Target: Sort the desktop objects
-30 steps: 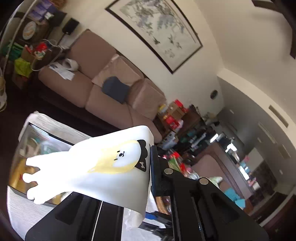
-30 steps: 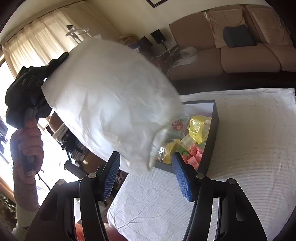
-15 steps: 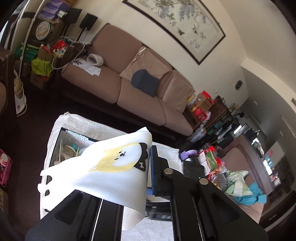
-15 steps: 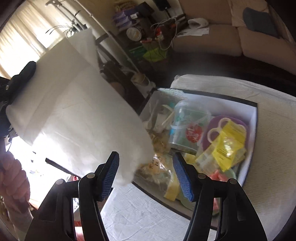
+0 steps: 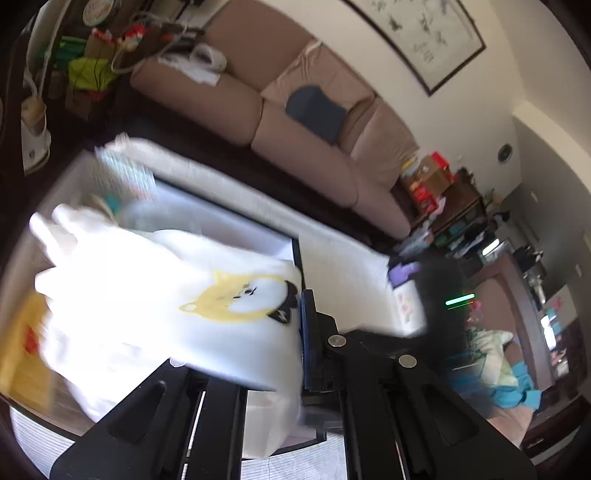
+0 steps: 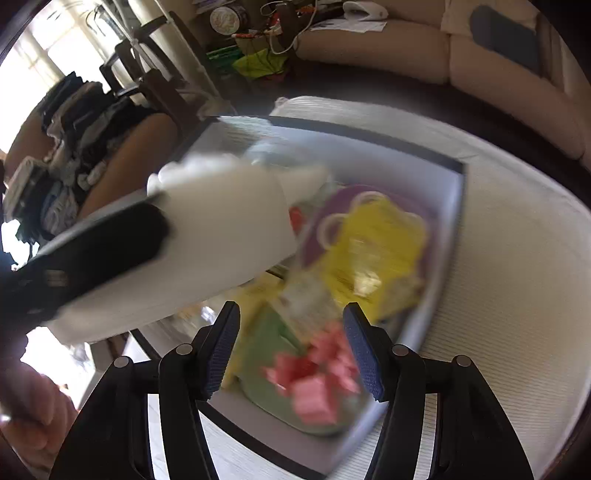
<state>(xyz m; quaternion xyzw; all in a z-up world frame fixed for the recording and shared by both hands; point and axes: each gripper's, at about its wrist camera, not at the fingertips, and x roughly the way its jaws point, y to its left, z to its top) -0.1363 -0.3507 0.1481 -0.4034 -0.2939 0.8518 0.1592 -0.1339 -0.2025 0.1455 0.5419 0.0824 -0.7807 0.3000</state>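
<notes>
White plastic bag (image 5: 155, 306) with a yellow dog print, clamped in the closed left tool (image 5: 301, 343), hanging over a black-rimmed tray (image 6: 456, 206) of blurred colourful items on the white-covered table (image 6: 517, 258), right tool (image 6: 291, 350) open, empty, above the tray

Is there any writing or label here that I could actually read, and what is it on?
None can be read.
White bag in the left gripper: a yellow dog drawing only, no words.
Yellow packet in the box: dark print, blurred.
Round tin behind the table: label too small.
</notes>
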